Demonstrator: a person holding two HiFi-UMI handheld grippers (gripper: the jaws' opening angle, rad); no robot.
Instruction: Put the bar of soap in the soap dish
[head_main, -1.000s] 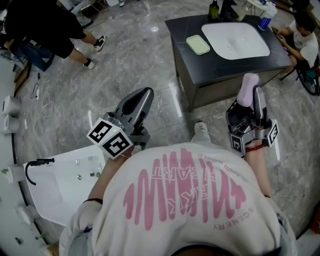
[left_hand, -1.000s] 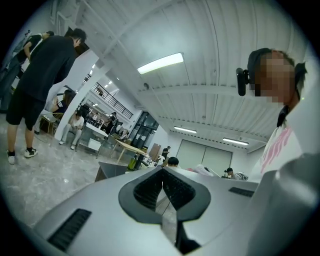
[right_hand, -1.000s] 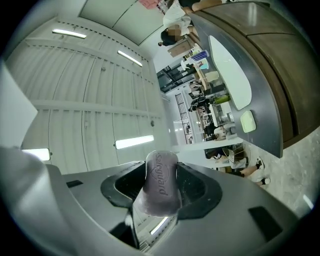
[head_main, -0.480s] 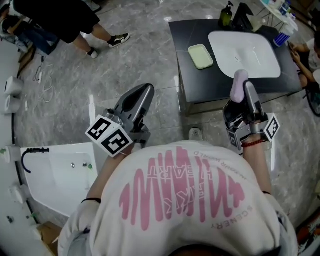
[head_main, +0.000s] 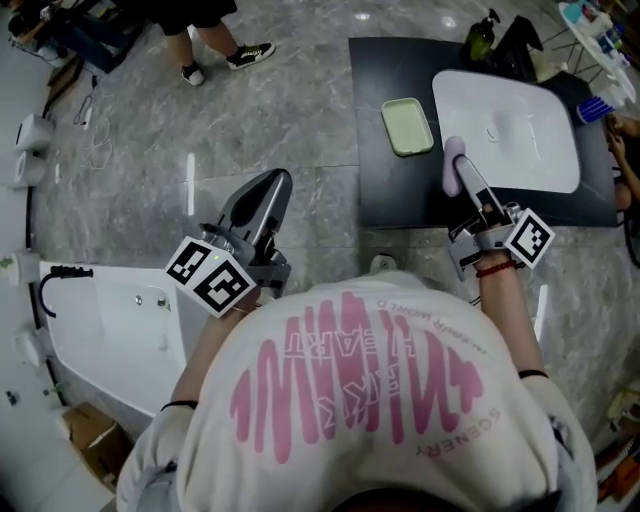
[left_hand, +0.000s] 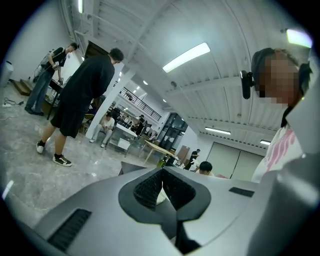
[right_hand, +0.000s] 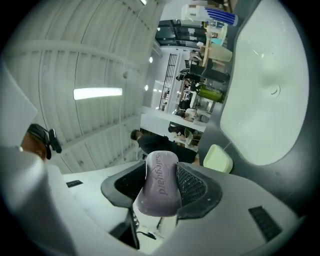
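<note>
Right gripper (head_main: 462, 182) reached forward over counter (head_main: 400, 195), jaws clamping soap (right_hand: 160, 187) beside dish (head_main: 407, 127)

right tongs (head_main: 459, 180), soap (head_main: 452, 162) nearer soap dish (head_main: 407, 127)

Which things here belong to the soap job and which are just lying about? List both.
For the job: bar of soap, gripped in the right claw; green soap dish on the dark counter.
Lying about: white basin in that counter; green bottle; white sink at the left; left claw, shut and empty.
</note>
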